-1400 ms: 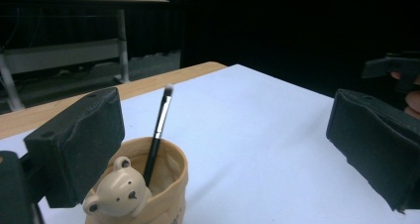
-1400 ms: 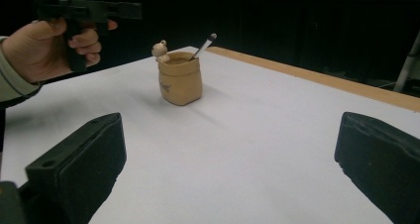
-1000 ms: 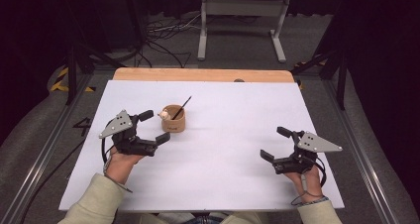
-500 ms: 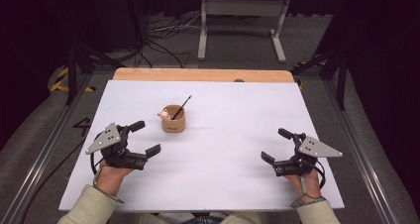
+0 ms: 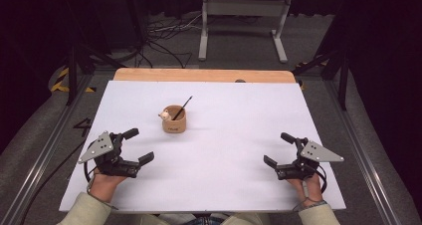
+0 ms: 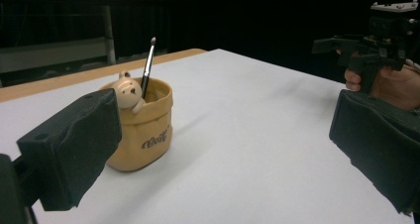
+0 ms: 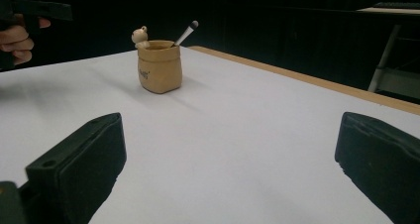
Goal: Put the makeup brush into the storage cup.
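Observation:
A tan bag-shaped cup with a small bear figure on its rim stands left of the middle of the white table. A thin dark brush leans out of it. My left gripper is open and empty, near the front left, a hand's width short of the cup. My right gripper is open and empty at the front right. In the left gripper view the cup sits just beyond the left jaw, with the brush upright. In the right gripper view the cup is far off.
A wooden strip runs along the table's far edge. Beyond it on the floor stand a metal frame and loose cables. Metal rails flank the table on both sides.
My left gripper has drawn back toward the front left edge, away from the cup. The right gripper has hardly moved. The cup and brush are unmoved.

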### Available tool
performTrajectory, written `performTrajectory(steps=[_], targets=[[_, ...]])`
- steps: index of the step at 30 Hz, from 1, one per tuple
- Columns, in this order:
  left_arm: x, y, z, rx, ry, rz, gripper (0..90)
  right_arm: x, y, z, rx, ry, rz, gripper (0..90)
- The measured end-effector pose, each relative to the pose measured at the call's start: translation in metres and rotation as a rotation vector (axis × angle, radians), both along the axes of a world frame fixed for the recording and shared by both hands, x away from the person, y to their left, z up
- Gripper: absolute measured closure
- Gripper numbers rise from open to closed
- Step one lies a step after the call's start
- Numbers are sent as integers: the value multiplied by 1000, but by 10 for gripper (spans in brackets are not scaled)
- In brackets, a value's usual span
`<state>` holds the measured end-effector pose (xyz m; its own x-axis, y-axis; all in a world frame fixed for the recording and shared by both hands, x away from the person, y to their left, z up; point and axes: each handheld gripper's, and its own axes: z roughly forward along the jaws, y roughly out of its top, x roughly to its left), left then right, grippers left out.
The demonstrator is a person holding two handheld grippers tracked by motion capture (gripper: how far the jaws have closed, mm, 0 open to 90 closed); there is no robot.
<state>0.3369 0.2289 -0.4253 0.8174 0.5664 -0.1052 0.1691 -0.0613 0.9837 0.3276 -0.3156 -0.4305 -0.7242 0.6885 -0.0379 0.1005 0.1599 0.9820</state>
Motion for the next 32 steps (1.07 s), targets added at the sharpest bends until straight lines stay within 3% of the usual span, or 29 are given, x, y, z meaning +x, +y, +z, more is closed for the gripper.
performTrajectory(steps=[12,16,24,32], targets=[[-4,11,-18,33,6,8,11,-1,-7,-11,1,-3,-2,0],[-1,10,-23,28,33,2,11,-2,-5,-12,-13,-2,0,0],[2,14,-24,17,45,22,16,-1,-3,-13,-25,2,0,0],[1,14,-23,10,29,19,13,-1,-2,-13,-28,0,-2,0]])
